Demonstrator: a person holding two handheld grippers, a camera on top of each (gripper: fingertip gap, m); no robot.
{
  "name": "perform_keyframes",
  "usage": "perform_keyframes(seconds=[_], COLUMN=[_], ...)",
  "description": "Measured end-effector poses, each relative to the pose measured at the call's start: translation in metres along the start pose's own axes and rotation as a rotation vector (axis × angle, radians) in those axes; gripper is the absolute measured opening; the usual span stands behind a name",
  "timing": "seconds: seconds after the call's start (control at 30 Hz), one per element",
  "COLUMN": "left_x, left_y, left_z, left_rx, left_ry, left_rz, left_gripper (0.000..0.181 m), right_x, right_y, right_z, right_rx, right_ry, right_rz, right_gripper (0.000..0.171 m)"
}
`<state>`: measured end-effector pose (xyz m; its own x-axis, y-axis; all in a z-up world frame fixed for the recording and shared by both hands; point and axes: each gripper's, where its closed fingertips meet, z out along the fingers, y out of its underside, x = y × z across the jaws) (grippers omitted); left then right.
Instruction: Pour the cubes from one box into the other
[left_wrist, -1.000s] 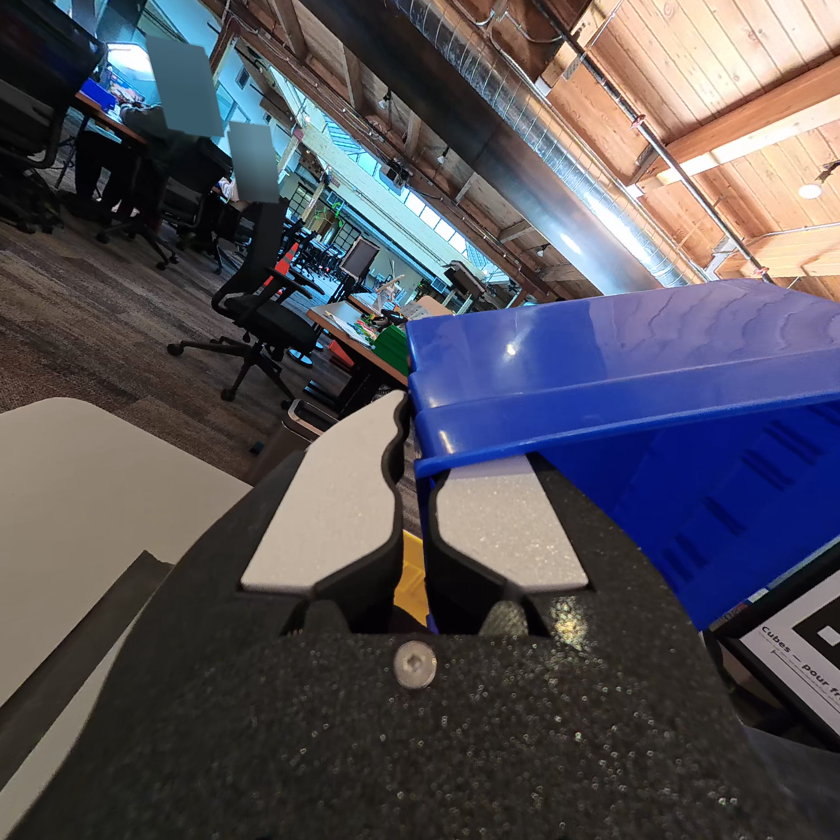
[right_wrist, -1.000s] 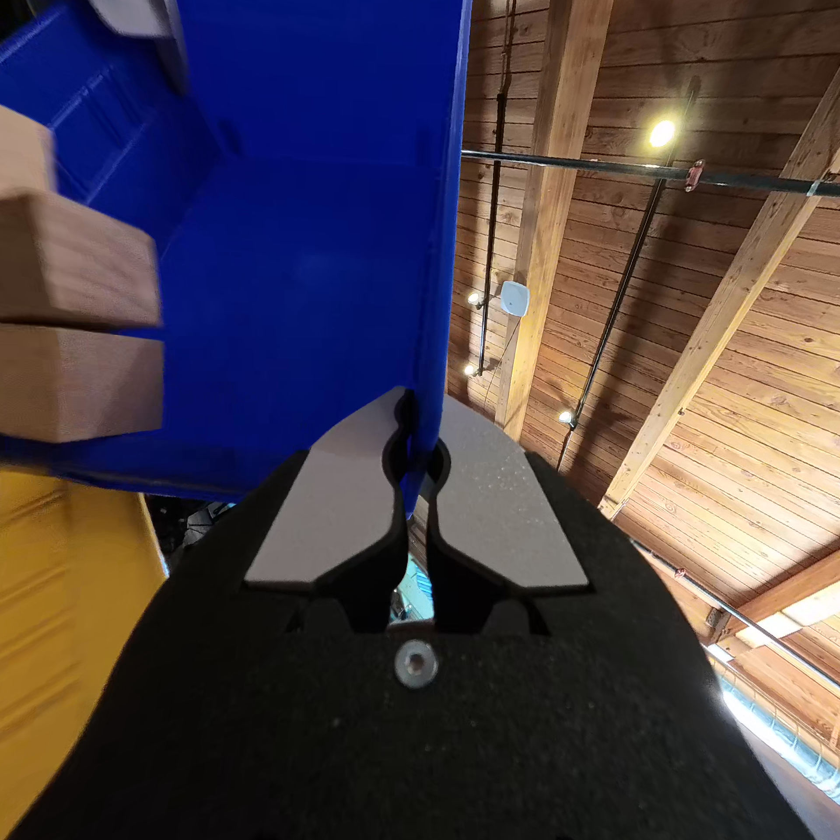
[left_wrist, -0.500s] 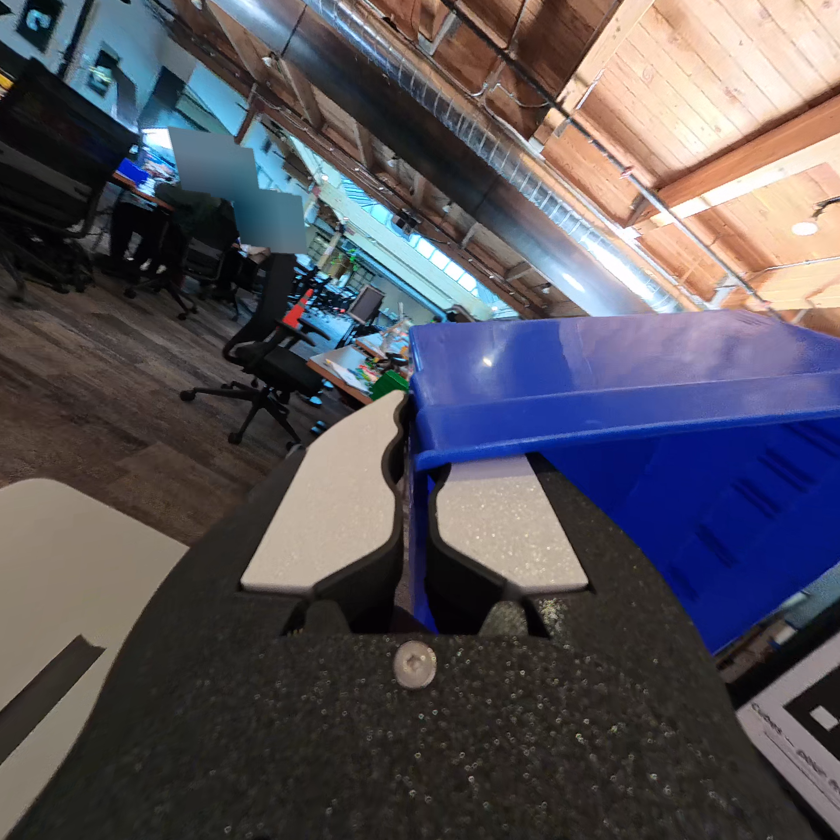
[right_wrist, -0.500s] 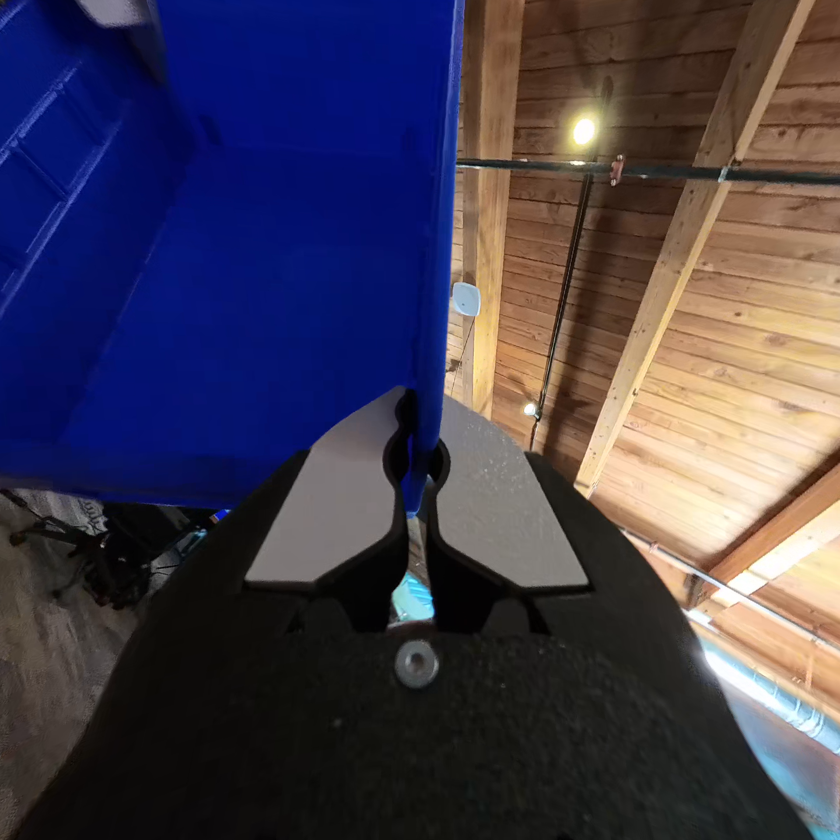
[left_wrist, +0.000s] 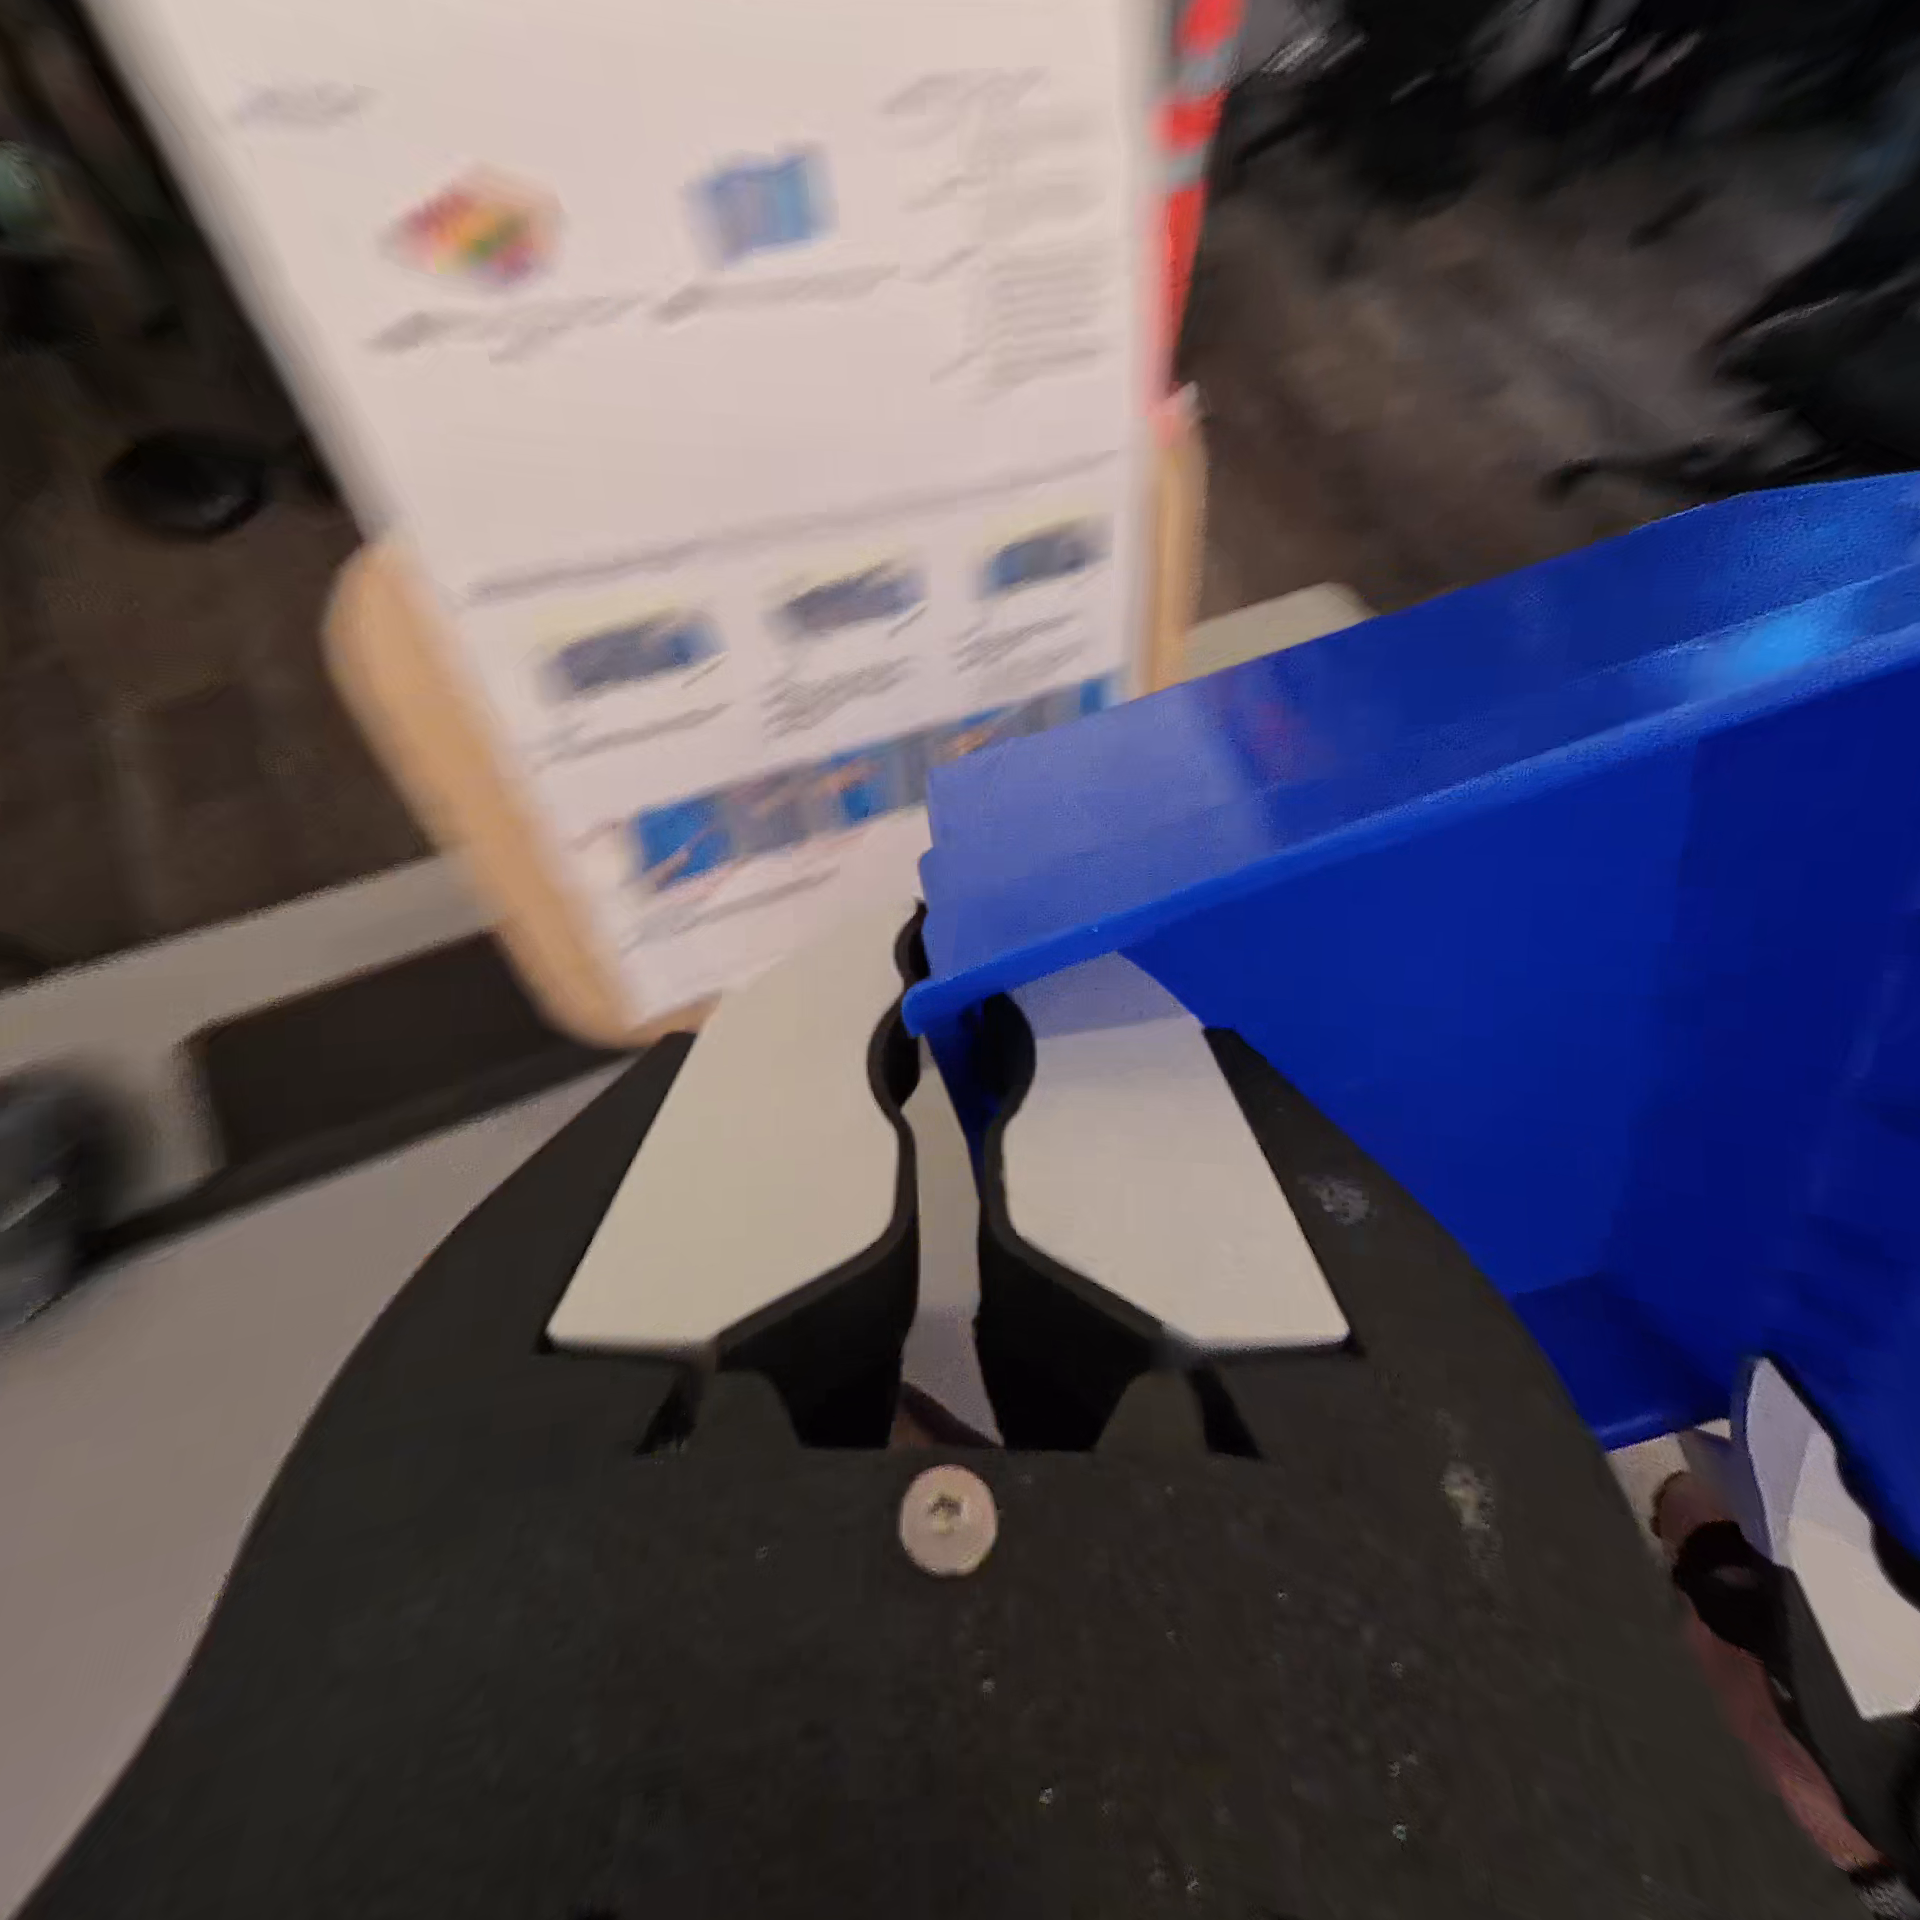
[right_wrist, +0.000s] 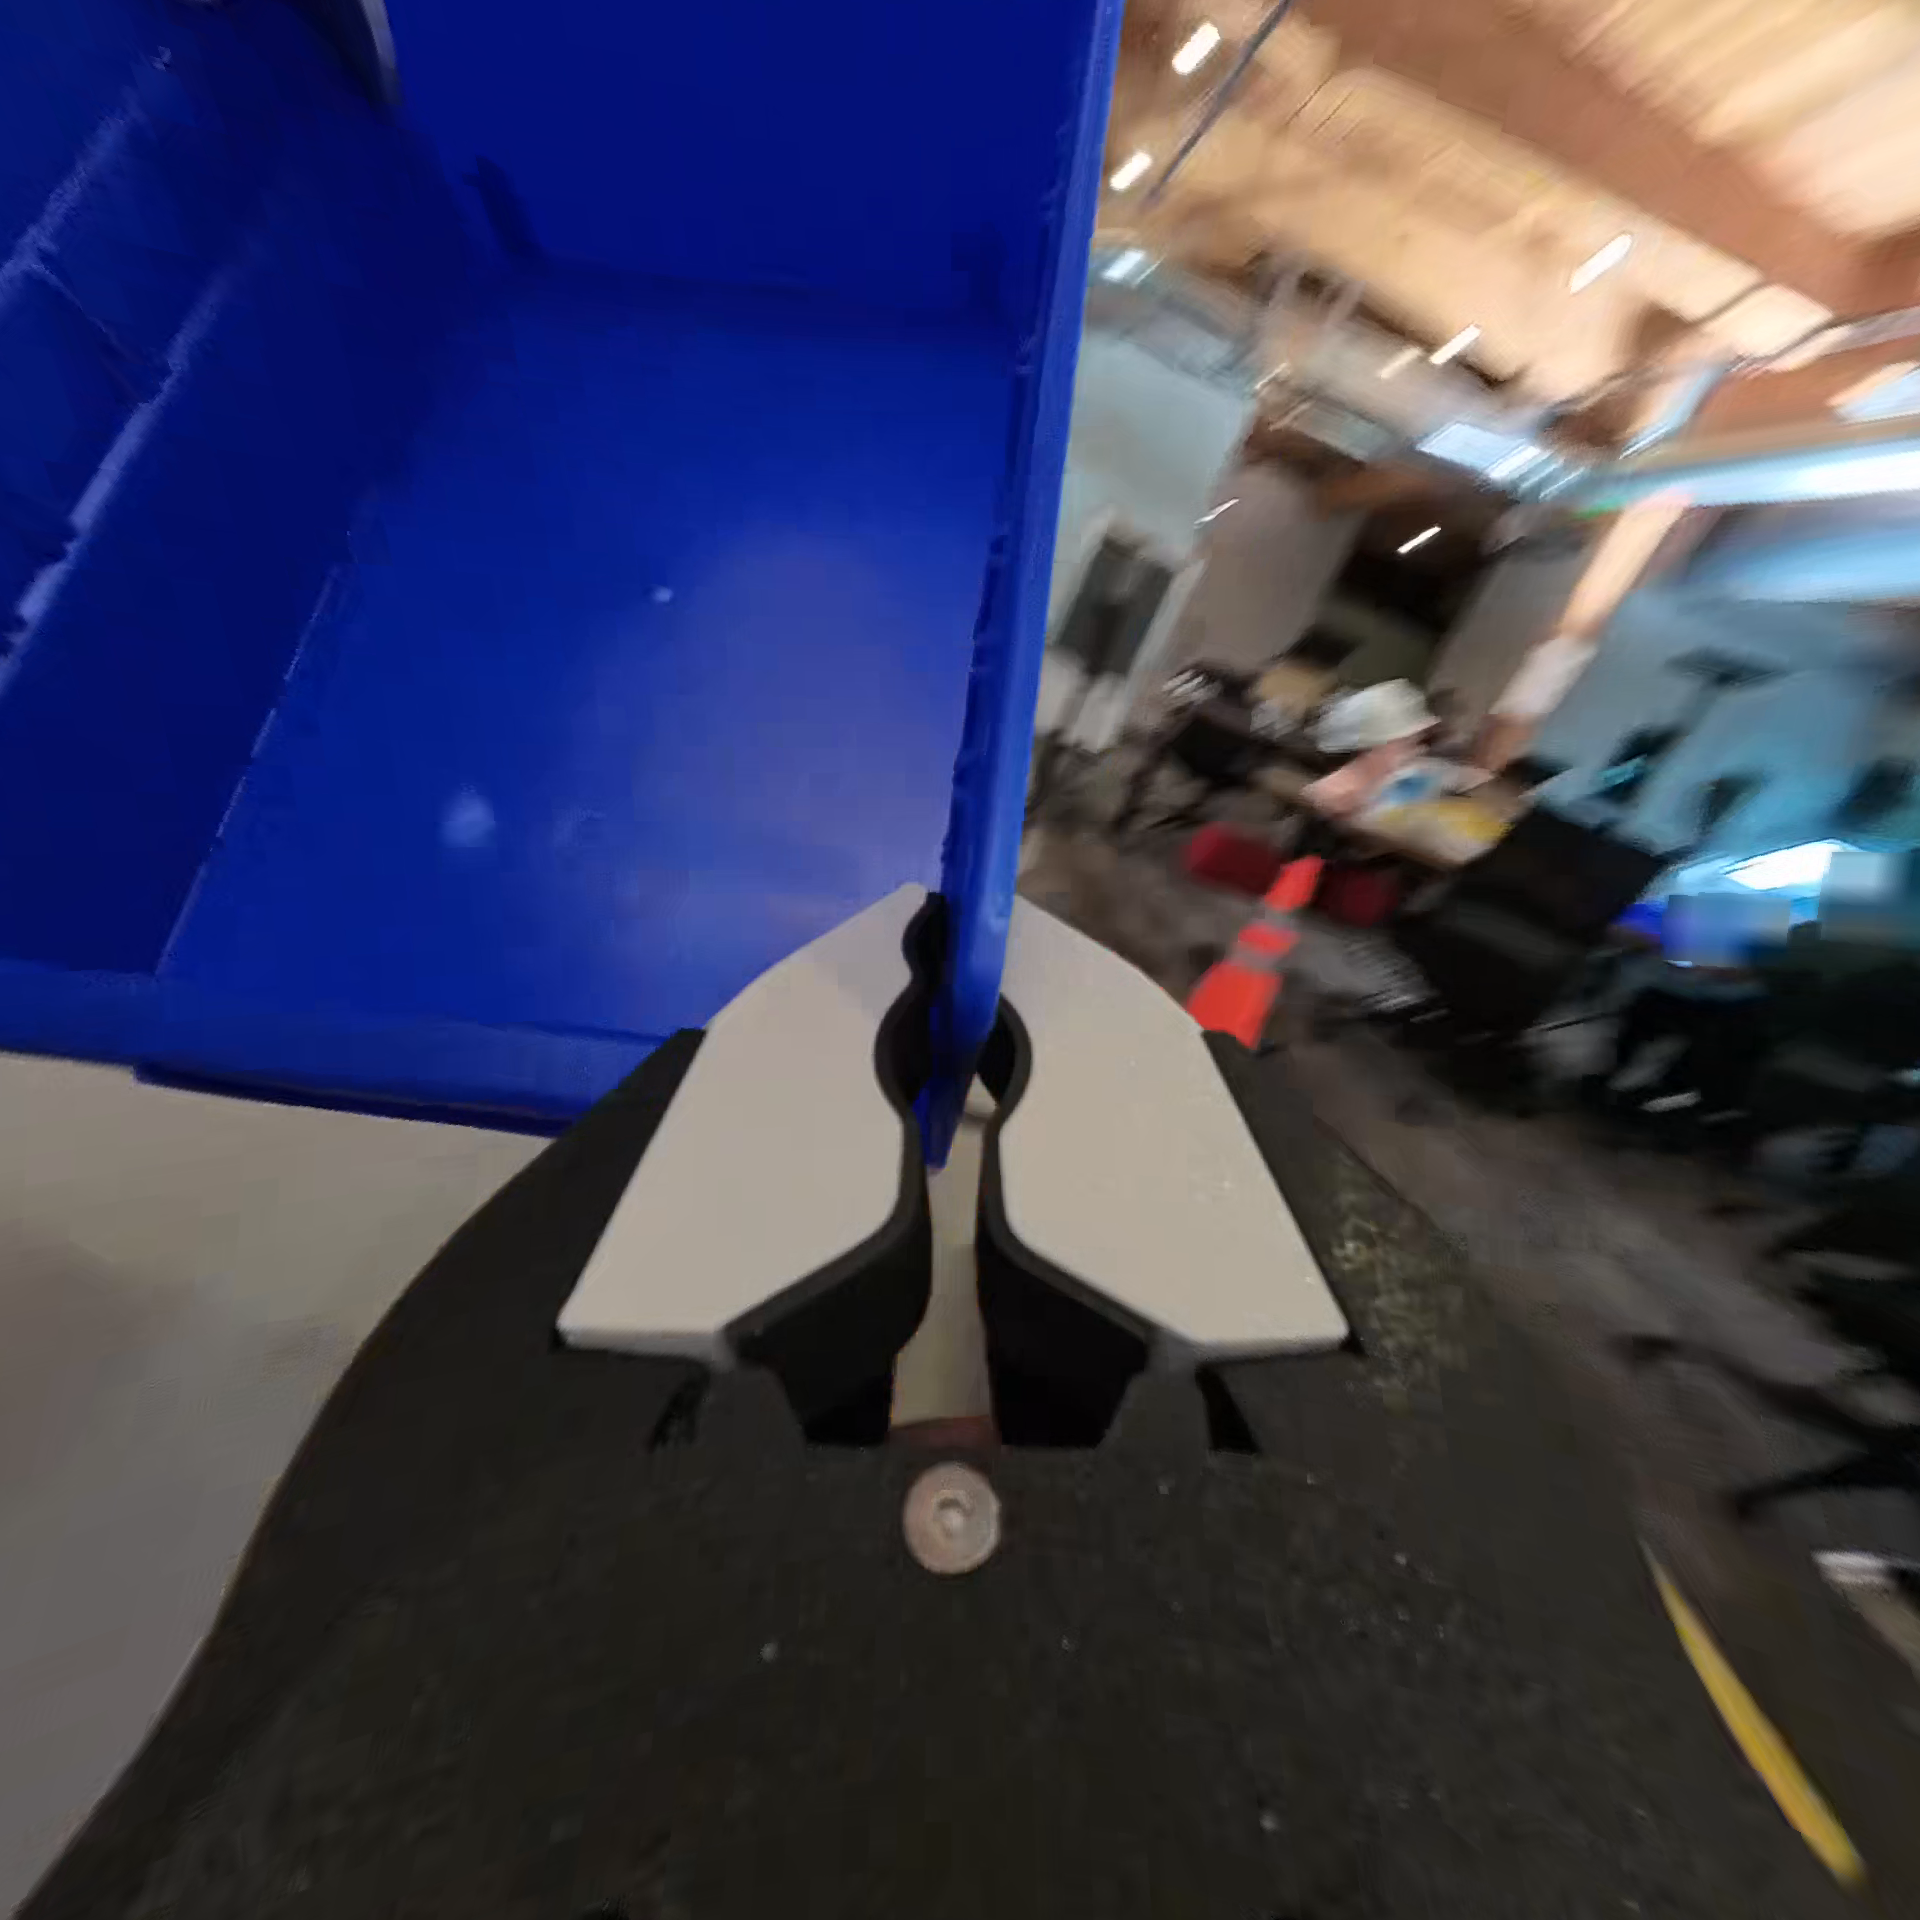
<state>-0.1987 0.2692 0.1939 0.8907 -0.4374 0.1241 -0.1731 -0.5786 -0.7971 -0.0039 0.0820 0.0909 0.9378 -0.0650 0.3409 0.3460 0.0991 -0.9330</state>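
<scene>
The blue box (right_wrist: 582, 540) hangs above the light desk (right_wrist: 208, 1299), its inside empty of cubes as far as it shows, with the left tool (left_wrist: 951, 1029) clamped on one thin wall and the right tool (right_wrist: 956, 1018) clamped on the other. Both grips are only on narrow plastic edges (the pictures are blurred). A quick swing could let a wall slip out, so the box would twist or drop on the desk; the second box and the cubes are not in view.

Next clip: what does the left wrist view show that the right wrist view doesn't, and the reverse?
Only the left wrist view shows the white instruction sheet on its wooden board and the blue box's outer wall. Only the right wrist view shows the box's bare interior, with no cubes visible, plus an orange traffic cone and blurred office. Both show a gripper, left and right, shut on the box's rim above the white table.
</scene>
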Motion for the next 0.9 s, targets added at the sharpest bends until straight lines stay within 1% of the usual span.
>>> perform_keyframes(seconds=[0.1, 0.17, 0.27, 0.33, 0.43, 0.5, 0.67, 0.77, 0.83, 0.9], left_x=[-0.118, -0.184, -0.254, -0.284, -0.313, -0.323, -0.334, -0.343, -0.345, -0.348], left_y=[0.071, 0.121, 0.177, 0.210, 0.250, 0.263, 0.272, 0.285, 0.286, 0.285], left_z=[-0.039, -0.054, -0.053, -0.040, -0.011, 0.011, 0.078, 0.109, 0.119, 0.117], left_rx=[-0.201, -0.307, -0.367, -0.425, -0.523, -0.558, -0.583, -0.625, -0.609, -0.606], left_ry=[-0.216, -0.307, -0.366, -0.364, -0.325, -0.291, -0.219, -0.217, -0.186, -0.169], left_rz=[-0.037, -0.096, -0.191, -0.217, -0.251, -0.260, -0.264, -0.277, -0.312, -0.354], left_gripper=[0.006, 0.006, 0.005, 0.005, 0.005, 0.005, 0.005, 0.005, 0.005, 0.007], right_x=[-0.133, -0.208, -0.291, -0.324, -0.352, -0.360, -0.372, -0.378, -0.374, -0.373], right_y=[0.007, 0.015, 0.031, 0.045, 0.067, 0.076, 0.094, 0.101, 0.103, 0.104], right_z=[-0.012, -0.024, -0.038, -0.045, -0.047, -0.041, -0.021, -0.011, -0.001, 0.006], right_rx=[-0.159, -0.272, -0.400, -0.480, -0.582, -0.621, -0.710, -0.735, -0.730, -0.725], right_ry=[-0.262, -0.389, -0.514, -0.572, -0.637, -0.667, -0.720, -0.762, -0.761, -0.780], right_rz=[0.198, 0.281, 0.327, 0.304, 0.308, 0.317, 0.343, 0.396, 0.397, 0.438], right_gripper=[0.003, 0.004, 0.006, 0.008, 0.010, 0.012, 0.021, 0.025, 0.024, 0.025])
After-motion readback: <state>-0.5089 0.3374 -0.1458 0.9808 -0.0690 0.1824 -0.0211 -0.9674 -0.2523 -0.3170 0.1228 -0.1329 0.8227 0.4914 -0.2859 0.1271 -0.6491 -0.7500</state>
